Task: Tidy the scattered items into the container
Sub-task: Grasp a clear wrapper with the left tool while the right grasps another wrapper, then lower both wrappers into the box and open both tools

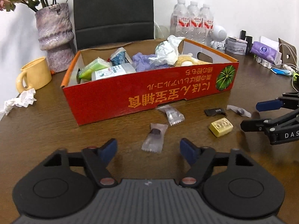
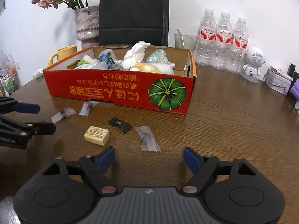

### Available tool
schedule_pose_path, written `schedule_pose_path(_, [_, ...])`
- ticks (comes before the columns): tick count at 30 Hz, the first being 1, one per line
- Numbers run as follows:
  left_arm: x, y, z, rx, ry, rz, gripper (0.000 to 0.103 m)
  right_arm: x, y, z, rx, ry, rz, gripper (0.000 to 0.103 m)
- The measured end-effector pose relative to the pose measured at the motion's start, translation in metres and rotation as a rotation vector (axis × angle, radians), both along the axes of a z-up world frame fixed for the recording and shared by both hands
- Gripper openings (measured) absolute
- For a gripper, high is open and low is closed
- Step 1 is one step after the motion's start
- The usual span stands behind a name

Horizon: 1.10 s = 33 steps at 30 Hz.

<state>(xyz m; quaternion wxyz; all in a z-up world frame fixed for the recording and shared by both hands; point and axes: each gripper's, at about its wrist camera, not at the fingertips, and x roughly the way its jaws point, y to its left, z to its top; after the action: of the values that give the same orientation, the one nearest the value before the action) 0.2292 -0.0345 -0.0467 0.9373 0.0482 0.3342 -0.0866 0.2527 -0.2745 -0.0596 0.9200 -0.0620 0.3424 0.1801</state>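
- Both jaws stand open and hold nothing: left gripper point(image 1: 148, 147), right gripper point(image 2: 149, 157).
- Candy wrappers point(image 1: 154, 137) lie near the red box point(image 1: 149, 95).

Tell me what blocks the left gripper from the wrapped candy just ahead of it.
Nothing visible. The left gripper is open, with only bare table before the candy, which lies in line with its jaws.

purple vase point(image 1: 55, 37), yellow mug point(image 1: 34, 74), water bottles point(image 2: 223, 41), black bag point(image 2: 133, 13)

"DAS" in white on the right hand-held gripper point(image 1: 250, 116), upside-down Japanese lettering on the red box point(image 1: 130, 100), illegible
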Motion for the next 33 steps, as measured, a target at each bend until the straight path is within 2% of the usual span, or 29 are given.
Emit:
schedule_pose_path(2, [0.009, -0.002, -0.002, -0.006, 0.016, -0.008, 0.059, 0.007, 0.001, -0.002, 0.007, 0.006, 0.006, 0.07])
schedule_pose_path(3, [0.012, -0.003, -0.002, -0.015, 0.016, -0.017, 0.056, 0.011, 0.002, -0.002, 0.01, 0.005, 0.009, 0.066])
schedule_pose_path(5, [0.017, -0.006, -0.001, -0.024, 0.015, -0.027, 0.044, 0.016, 0.005, -0.002, 0.013, 0.0, 0.016, 0.057])
schedule_pose_path(7, [0.02, -0.008, -0.002, -0.029, 0.009, -0.02, 0.025, 0.018, 0.006, -0.002, 0.018, -0.005, 0.027, 0.037])
schedule_pose_path(8, [0.02, -0.007, -0.002, -0.03, 0.005, -0.017, 0.021, 0.018, 0.007, -0.001, 0.019, -0.008, 0.034, 0.03])
schedule_pose_path(9, [0.019, -0.006, -0.002, -0.036, 0.004, -0.015, 0.021, 0.017, 0.008, -0.001, 0.021, -0.01, 0.042, 0.017])
schedule_pose_path(16, [0.015, -0.01, -0.002, -0.016, -0.012, -0.019, 0.02, 0.012, 0.009, -0.001, 0.018, -0.025, 0.039, 0.016])
schedule_pose_path(22, [0.012, -0.007, 0.003, -0.033, -0.025, -0.012, 0.02, 0.01, 0.007, 0.0, 0.027, -0.026, 0.027, 0.016])
schedule_pose_path(27, [-0.006, -0.003, 0.037, -0.074, -0.131, -0.026, 0.02, 0.003, 0.005, 0.011, 0.048, -0.061, 0.022, 0.016])
schedule_pose_path(33, [0.005, 0.009, 0.091, -0.171, -0.286, 0.037, 0.02, 0.001, 0.006, 0.058, 0.097, -0.195, 0.027, 0.016])
